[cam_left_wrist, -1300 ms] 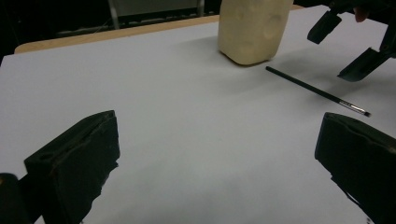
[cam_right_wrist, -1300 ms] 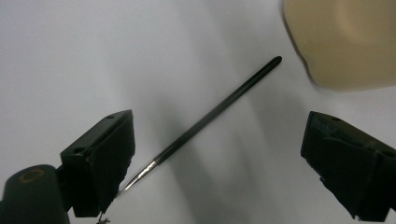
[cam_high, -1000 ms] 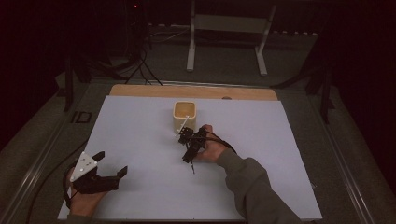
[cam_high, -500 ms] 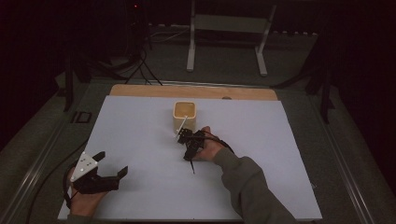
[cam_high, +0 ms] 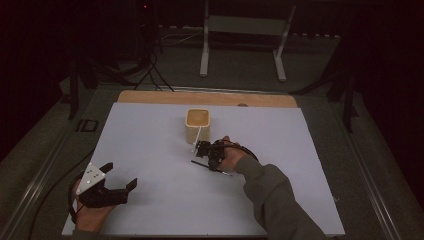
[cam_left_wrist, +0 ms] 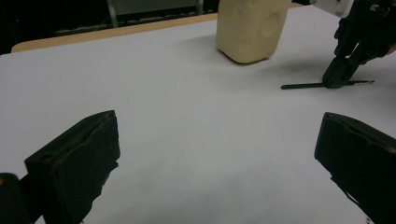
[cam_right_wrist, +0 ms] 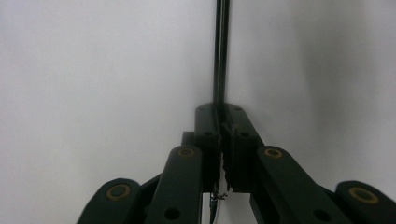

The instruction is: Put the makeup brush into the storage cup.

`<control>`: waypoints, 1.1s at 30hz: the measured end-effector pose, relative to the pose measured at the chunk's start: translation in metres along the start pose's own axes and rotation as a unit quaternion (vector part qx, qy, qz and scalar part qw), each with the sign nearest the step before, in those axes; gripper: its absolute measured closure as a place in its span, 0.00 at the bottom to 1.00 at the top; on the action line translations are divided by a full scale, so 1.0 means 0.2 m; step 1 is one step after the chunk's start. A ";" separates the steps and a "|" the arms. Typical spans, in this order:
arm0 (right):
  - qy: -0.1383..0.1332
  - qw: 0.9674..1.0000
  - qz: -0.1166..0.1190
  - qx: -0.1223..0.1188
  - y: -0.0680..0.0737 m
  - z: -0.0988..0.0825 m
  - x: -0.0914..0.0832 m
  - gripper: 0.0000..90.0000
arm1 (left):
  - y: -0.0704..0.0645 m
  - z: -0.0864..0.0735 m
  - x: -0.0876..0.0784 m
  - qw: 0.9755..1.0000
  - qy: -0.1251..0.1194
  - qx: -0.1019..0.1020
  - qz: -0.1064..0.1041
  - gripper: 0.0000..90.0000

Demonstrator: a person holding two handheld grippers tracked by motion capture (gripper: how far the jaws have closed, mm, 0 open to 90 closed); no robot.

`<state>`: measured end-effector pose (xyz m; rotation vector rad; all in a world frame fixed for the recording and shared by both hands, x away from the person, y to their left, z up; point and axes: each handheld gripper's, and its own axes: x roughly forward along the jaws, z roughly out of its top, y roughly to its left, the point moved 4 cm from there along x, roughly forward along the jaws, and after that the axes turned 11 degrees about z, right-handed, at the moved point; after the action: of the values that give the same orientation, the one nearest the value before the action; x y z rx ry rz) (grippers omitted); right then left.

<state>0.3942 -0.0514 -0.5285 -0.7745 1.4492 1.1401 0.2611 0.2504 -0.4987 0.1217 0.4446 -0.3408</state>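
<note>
Right claw (cam_high: 210,159) has just been closing and is now clamped on a thin black stick (cam_left_wrist: 303,86) that lies flat on the white tabletop (cam_high: 300,150), just in front of the tan cup (cam_high: 198,125). Left claw (cam_high: 117,182) sits wide open near the front left corner, nothing between its jaws, well away from the stick.

**Dim room, one lit sheet**

You work in a dark room: in the high view the pale white table sheet (cam_high: 150,150) catches the light, while the floor and far stands sink into near black with a reddish cast. The square cream plastic cup (cam_high: 198,125) throws only a faint, soft shadow. In your left gripper view the near black jaws are blurred. Your right gripper view is evenly lit, grey toward its edges.
</note>
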 end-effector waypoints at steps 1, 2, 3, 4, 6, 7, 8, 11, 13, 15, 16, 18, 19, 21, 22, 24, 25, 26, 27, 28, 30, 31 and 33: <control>0.007 1.000 -0.001 -0.002 0.00 0.00 0.00 0.95 | 0.00 0.00 0.00 1.000 0.000 0.000 0.000 0.02; 0.011 1.000 -0.003 -0.006 0.00 0.00 0.00 0.95 | 0.00 0.00 0.00 1.000 0.000 0.000 -0.001 0.02; 0.011 1.000 -0.003 -0.006 0.00 0.00 0.00 0.95 | 0.00 0.00 0.00 1.000 0.000 0.000 -0.001 0.02; 0.020 1.000 -0.013 -0.018 0.02 0.00 0.00 0.95 | 0.00 0.00 0.00 1.000 0.000 0.000 -0.001 0.02; 0.021 0.999 -0.014 -0.023 0.02 -0.01 0.00 0.95 | 0.00 0.00 0.00 1.000 -0.001 -0.001 -0.002 0.02; 0.022 0.999 -0.015 -0.026 0.02 -0.02 0.00 0.95 | 0.00 0.00 0.00 1.000 -0.001 -0.001 -0.002 0.02; 0.022 0.999 -0.017 -0.027 0.02 -0.02 0.00 0.95 | 0.00 0.00 0.00 1.000 -0.001 -0.001 -0.002 0.02; 0.025 0.999 -0.024 -0.035 0.01 -0.04 -0.01 0.95 | 0.00 0.00 0.00 1.000 0.000 0.000 -0.004 0.02; 0.022 0.999 -0.026 -0.036 0.02 -0.05 -0.02 0.95 | 0.00 0.00 0.00 1.000 0.000 0.000 -0.005 0.02; 0.011 0.999 -0.030 -0.042 0.02 -0.07 -0.05 0.95 | -0.01 0.00 0.00 1.000 0.000 -0.001 -0.007 0.02; 0.011 0.998 -0.032 -0.045 0.03 -0.07 -0.06 0.95 | -0.01 0.00 0.00 1.000 0.000 -0.002 -0.008 0.02; 0.008 0.998 -0.036 -0.053 0.04 -0.09 -0.08 0.95 | -0.01 0.01 0.00 1.000 -0.002 -0.001 -0.009 0.02; 0.006 0.998 -0.037 -0.056 0.05 -0.09 -0.09 0.95 | -0.02 0.01 0.00 1.000 -0.002 -0.001 -0.010 0.02; 0.005 0.997 -0.039 -0.063 0.06 -0.11 -0.11 0.95 | -0.02 0.01 0.00 1.000 -0.003 -0.002 -0.013 0.02; 0.003 0.997 -0.037 -0.070 0.06 -0.11 -0.12 0.95 | -0.03 0.01 0.00 1.000 -0.005 -0.003 -0.015 0.02; 0.000 0.996 -0.041 -0.075 0.08 -0.12 -0.13 0.95 | -0.04 0.02 0.00 1.000 -0.006 -0.004 -0.019 0.02; -0.001 0.996 -0.042 -0.080 0.08 -0.12 -0.14 0.95 | -0.04 0.03 0.00 1.000 -0.009 -0.005 -0.022 0.02; -0.003 0.996 -0.044 -0.082 0.09 -0.12 -0.14 0.95 | -0.05 0.03 0.00 1.000 -0.010 -0.005 -0.025 0.02; -0.005 0.995 -0.044 -0.087 0.10 -0.11 -0.15 0.95 | -0.06 0.04 0.01 1.000 -0.011 -0.006 -0.028 0.02; -0.005 0.995 -0.046 -0.093 0.11 -0.11 -0.15 0.95 | -0.07 0.04 0.01 0.999 -0.013 -0.005 -0.032 0.02; -0.008 0.994 -0.048 -0.102 0.13 -0.11 -0.15 0.95 | -0.09 0.05 0.01 0.999 -0.014 -0.005 -0.038 0.02; -0.010 0.993 -0.049 -0.106 0.14 -0.10 -0.16 0.95 | -0.10 0.06 0.02 0.999 -0.015 -0.004 -0.041 0.02; -0.011 0.992 -0.055 -0.118 0.17 -0.10 -0.16 0.95 | -0.12 0.07 0.03 0.999 -0.017 -0.003 -0.048 0.02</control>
<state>0.3637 -0.0623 -0.4896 -0.9902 1.2523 1.2446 0.2625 0.2243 -0.4903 0.0885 0.4193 -0.4356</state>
